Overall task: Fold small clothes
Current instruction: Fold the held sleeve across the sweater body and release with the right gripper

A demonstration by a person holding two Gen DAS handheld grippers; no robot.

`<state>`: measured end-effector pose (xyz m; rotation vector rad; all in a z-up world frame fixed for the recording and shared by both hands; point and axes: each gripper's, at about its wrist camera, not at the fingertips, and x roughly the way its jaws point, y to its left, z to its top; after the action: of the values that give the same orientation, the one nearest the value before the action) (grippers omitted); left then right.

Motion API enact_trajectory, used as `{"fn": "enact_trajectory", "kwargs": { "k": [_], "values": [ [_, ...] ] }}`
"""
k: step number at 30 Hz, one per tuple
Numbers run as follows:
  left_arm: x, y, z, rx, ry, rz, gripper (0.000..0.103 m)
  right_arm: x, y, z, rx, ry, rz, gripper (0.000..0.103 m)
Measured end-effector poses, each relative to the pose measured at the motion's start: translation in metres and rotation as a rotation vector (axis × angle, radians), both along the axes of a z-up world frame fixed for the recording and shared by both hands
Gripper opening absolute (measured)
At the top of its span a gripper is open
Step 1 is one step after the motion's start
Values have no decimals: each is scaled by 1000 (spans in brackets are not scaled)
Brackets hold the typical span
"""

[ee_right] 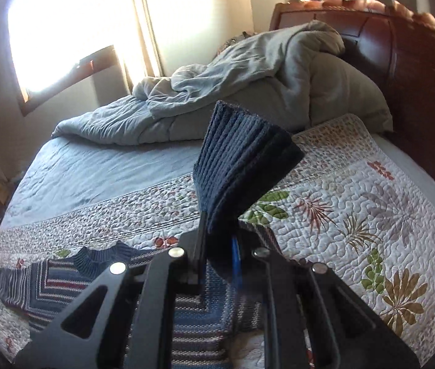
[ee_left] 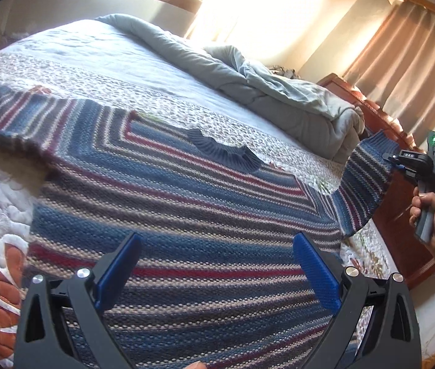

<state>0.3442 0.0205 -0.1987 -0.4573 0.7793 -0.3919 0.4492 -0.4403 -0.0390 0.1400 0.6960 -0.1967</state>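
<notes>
right wrist view: risk first — ribbed sleeve cuff (ee_right: 242, 166) could slide out of the right gripper (ee_right: 219, 246) if pulled hard across the striped sweater (ee_right: 48, 283), since only the cuff's edge sits pinched between the closed jaws; could also drag the body out of flat. left wrist view: left gripper (ee_left: 217, 264) spread wide, gripping nothing, hovering over the sweater's lower body. sweater spread flat on the floral quilt (ee_right: 356, 203), collar toward the grey comforter (ee_right: 217, 98), that sleeve lifted clear.
</notes>
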Motion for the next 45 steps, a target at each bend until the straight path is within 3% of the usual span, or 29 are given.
{"fn": "enact_trajectory", "kwargs": {
  "k": [4, 8, 13, 20, 22, 24, 25, 26, 29, 31, 34, 36, 39, 42, 45],
  "values": [
    [5, 17, 0, -41, 15, 11, 99, 17, 69, -12, -104, 43, 68, 12],
    [5, 33, 3, -71, 9, 24, 99, 33, 148, -47, -242, 100, 144, 12],
    [5, 49, 4, -102, 3, 43, 99, 44, 240, -115, -408, 182, 246, 11],
    [8, 58, 1, -110, 9, 47, 99, 48, 312, -191, -483, 302, 311, 12],
    [8, 59, -2, -118, 19, 46, 99, 47, 320, -208, -468, 357, 341, 19],
    [9, 59, -5, -119, 32, 47, 99, 37, 327, -208, -467, 340, 381, 30],
    [9, 60, -7, -120, 37, 52, 99, 30, 329, -204, -461, 326, 399, 47],
    [10, 61, -9, -126, 42, 56, 99, 21, 328, -197, -433, 305, 422, 62],
    [14, 65, -17, -183, 67, 65, 99, -6, 308, -174, -275, 254, 426, 65],
    [15, 68, -23, -254, 88, 69, 99, -32, 278, -161, -78, 220, 381, 65],
    [19, 65, -31, -368, 123, 42, 99, -71, 231, -161, 122, 177, 270, 65],
    [28, 52, -33, -438, 150, 12, 99, -90, 210, -165, 189, 146, 197, 65],
    [64, 13, -24, -436, 165, -56, 99, -100, 190, -167, 334, 110, 132, 67],
    [111, -28, -32, -407, 255, -54, 99, -105, 189, -164, 340, 67, 128, 69],
    [149, -57, -46, -306, 328, -25, 99, -103, 184, -168, 370, 102, 161, 71]
  ]
}}
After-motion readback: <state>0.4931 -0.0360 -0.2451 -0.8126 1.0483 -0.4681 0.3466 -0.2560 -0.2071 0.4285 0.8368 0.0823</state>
